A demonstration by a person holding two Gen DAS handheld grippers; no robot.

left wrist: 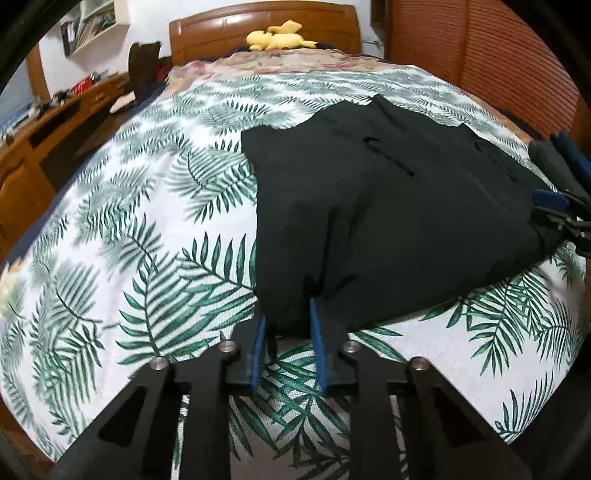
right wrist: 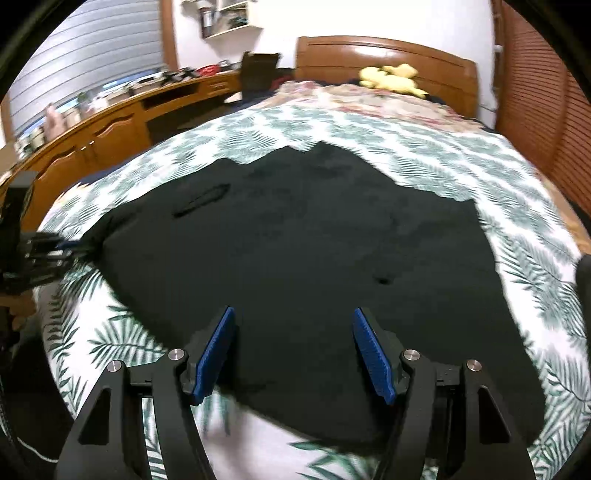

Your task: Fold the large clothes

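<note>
A black garment lies spread flat on the bed's leaf-print cover. In the left wrist view, my left gripper is shut on the garment's near left corner, with black cloth pinched between the blue pads. In the right wrist view, that left gripper sits at the far left, and the garment is drawn to a point at it. My right gripper hovers open over the garment's near edge, with nothing between its fingers. The right gripper also shows at the garment's right side.
A yellow plush toy lies by the wooden headboard, and a floral blanket lies below it. A long wooden desk with clutter runs along the left. Brown slatted doors stand to the right.
</note>
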